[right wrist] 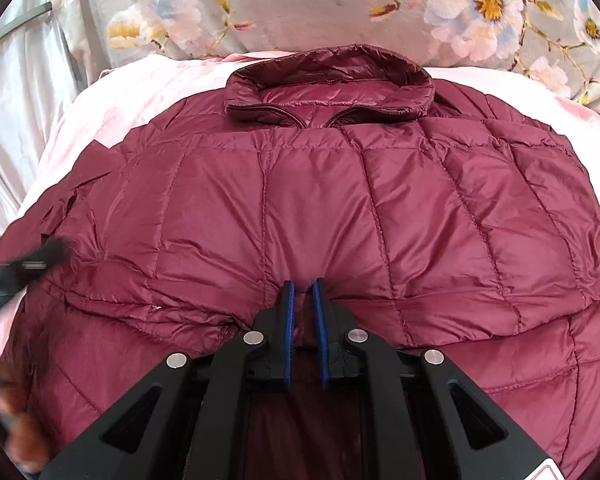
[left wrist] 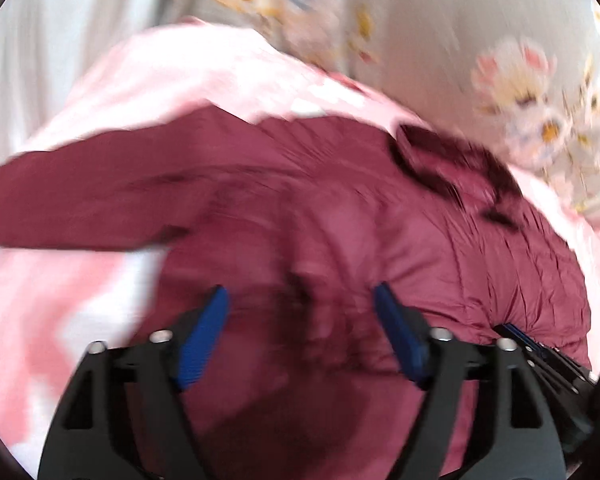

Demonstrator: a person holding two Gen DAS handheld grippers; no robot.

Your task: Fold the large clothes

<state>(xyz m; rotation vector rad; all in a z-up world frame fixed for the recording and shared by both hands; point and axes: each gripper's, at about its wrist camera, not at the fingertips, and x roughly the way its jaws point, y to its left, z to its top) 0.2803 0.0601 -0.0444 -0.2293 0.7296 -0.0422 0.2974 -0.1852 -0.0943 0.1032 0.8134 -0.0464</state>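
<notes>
**A:** Your right gripper (right wrist: 303, 286) has its blue pads (right wrist: 287, 320) nearly together, pinching a ridge of the maroon puffer jacket (right wrist: 340, 208) down near its bottom edge. The cloth puckers up between them.

**B:** And your left gripper (left wrist: 300, 296) stands wide apart over the same jacket (left wrist: 300, 200), nothing between its blue pads (left wrist: 204, 336), nothing pressed. The fabric below is too blurred to say if the tips touch it.

**A:** Work outward from your right claw: quilted panels fan out, the zipped stand-up collar (right wrist: 328, 92) lies at the far end, open mouth facing you. The jacket lies flat on a pink blanket (right wrist: 112, 108).

**B:** Your left view gives you what the right cannot: a sleeve (left wrist: 80, 204) stretched straight out to the left across the pink blanket (left wrist: 60, 300). The collar (left wrist: 452, 168) shows there only as a dark smear at the upper right.

**A:** Beyond the blanket, a grey floral cover (right wrist: 284, 12) runs along the far side, and pale sheeting (right wrist: 16, 112) hangs at the left. In the left view the same floral cover (left wrist: 540, 92) shows blurred.

**B:** Watch the crowding. Your right view catches the left gripper as a dark blur at its left edge, with your hand (right wrist: 20, 432) low in that corner. Your left view catches the right gripper (left wrist: 548, 360) at its lower right edge, tips buried in gathered cloth.

**A:** Only the right view is sharp; the left is smeared throughout.
</notes>
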